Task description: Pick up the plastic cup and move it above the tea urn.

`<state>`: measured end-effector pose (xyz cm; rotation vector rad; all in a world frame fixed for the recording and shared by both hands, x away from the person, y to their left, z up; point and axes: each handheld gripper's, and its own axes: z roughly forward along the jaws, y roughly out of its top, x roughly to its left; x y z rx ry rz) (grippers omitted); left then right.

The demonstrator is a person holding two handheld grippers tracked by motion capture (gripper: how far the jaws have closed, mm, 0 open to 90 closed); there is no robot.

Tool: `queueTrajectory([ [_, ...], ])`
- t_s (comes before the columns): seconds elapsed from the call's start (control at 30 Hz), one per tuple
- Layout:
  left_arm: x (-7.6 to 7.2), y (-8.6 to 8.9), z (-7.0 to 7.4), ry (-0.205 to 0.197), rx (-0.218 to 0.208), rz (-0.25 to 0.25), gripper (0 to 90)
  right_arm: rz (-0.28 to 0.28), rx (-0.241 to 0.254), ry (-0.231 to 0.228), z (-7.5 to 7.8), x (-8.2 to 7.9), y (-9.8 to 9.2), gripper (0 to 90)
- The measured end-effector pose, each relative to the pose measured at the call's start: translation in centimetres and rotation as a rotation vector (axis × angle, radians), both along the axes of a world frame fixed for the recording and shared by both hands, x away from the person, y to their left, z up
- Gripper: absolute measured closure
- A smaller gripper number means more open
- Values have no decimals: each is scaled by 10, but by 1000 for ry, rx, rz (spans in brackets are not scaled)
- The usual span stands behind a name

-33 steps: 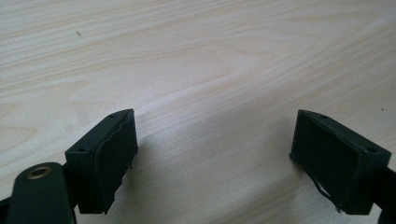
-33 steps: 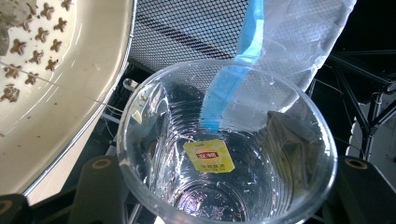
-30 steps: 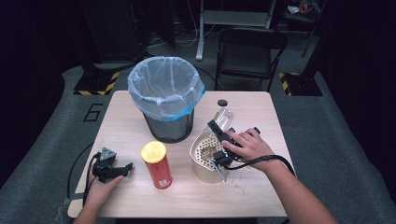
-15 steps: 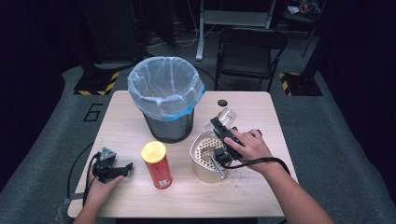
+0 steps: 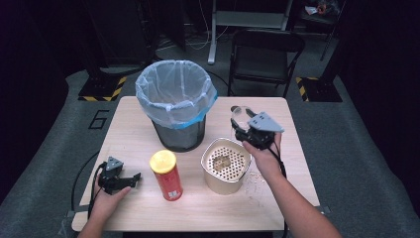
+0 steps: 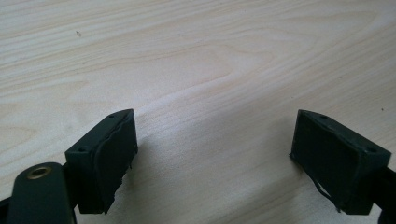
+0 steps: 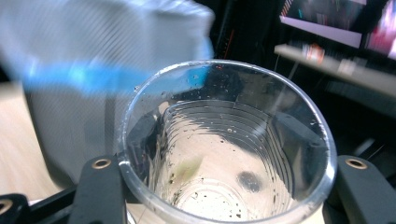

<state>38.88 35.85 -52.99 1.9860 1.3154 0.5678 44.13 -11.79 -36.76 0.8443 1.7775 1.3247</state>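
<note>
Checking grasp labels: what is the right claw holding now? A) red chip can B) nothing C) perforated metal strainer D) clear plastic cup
D: the right claw has its jaws on either side of the clear plastic cup, lifted off the table.

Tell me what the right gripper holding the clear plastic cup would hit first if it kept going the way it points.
Probably the black bin lined with a pale blue bag. The right gripper, shut on the clear plastic cup, aims toward its side, though depth is unclear.
</note>
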Motion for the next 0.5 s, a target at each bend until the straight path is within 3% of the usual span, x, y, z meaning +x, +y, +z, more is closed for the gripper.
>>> queueTrajectory([
  [0.1, 0, 0, 0, 1, 0, 0, 140, 1, 228, 87, 0, 15, -12, 379],
  [0.2, 0, 0, 0, 0, 0, 0, 140, -21, 415, 197, -3, 30, -22, 380],
  [0.23, 0, 0, 0, 0, 0, 0, 140, -30, 458, 222, -4, 35, -25, 380],
  [0.33, 0, 0, 0, 1, 1, -1, 140, -80, 503, 248, -6, 46, -33, 379],
  [0.5, 0, 0, 0, 0, 0, 0, 140, -88, 485, 242, -4, 51, -39, 377],
])
